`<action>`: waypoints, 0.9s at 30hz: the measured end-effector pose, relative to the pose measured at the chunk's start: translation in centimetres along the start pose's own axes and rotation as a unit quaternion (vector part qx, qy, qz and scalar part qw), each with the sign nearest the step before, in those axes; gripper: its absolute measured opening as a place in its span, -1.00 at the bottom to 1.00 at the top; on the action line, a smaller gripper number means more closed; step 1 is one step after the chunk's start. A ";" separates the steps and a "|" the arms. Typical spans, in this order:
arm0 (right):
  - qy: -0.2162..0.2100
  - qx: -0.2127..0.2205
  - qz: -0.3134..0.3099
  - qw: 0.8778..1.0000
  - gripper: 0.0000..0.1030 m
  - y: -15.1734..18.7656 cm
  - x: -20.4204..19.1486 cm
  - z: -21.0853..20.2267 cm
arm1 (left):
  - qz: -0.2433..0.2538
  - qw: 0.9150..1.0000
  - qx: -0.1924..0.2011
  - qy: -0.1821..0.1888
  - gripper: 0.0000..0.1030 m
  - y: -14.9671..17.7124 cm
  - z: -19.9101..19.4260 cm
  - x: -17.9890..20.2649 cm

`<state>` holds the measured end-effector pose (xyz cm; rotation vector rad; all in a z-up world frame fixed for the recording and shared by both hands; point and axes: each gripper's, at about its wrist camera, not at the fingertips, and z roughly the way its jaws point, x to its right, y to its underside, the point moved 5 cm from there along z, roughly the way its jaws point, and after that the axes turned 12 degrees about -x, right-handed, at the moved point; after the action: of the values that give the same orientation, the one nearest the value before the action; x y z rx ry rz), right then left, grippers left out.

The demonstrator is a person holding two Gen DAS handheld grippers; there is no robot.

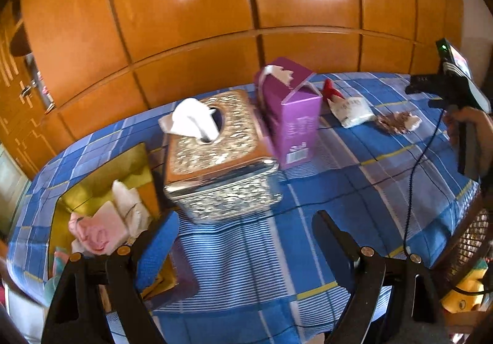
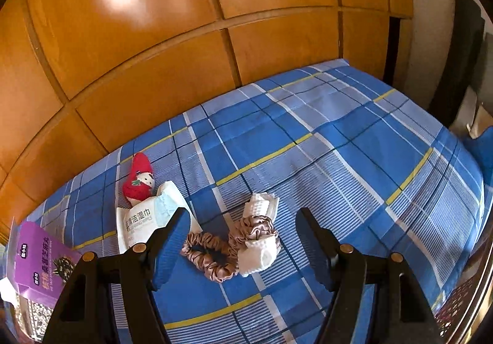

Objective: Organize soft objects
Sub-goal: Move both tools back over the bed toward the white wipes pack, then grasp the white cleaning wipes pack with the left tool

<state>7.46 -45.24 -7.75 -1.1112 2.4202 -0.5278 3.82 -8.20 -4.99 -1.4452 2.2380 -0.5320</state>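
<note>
A blue plaid cloth (image 2: 323, 140) covers the surface. My left hand-held gripper (image 1: 246, 239) hangs released near the ornate silver tissue box (image 1: 220, 159). My right hand-held gripper (image 2: 242, 239) gapes empty above the brown satin scrunchies (image 2: 215, 254) and touching white waffle cloths (image 2: 258, 254).

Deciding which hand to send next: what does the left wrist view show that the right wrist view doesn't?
Left wrist only: the gold tray holding pink and white cloths, and the tissue plus top of the silver tissue box. Right wrist only: two satin scrunchies with white cloth pieces, lying ahead of the open right tongs. Both share the purple box, wet-wipes pack, red soft toy and blue plaid cloth.
</note>
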 end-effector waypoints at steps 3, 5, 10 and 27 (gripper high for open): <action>-0.005 -0.004 0.012 1.000 0.39 0.0 0.5 0.1 | 0.015 1.000 -0.001 0.006 0.72 -0.4 0.2 1.3; -0.010 -0.007 0.021 1.000 0.39 0.0 0.8 0.2 | 0.022 1.000 -0.002 0.009 0.72 -0.7 0.3 2.0; -0.019 -0.013 0.038 0.999 0.39 0.0 1.3 0.4 | 0.044 0.999 -0.008 0.019 0.72 -1.4 1.0 4.0; -0.089 -0.041 0.183 0.978 0.39 0.4 6.5 1.2 | 0.132 0.987 -0.023 0.085 0.72 -9.5 4.0 15.2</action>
<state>4.03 -50.24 -10.34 -0.6828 2.4245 -0.2003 7.55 -26.18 -5.50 -1.1346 2.5413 -0.5349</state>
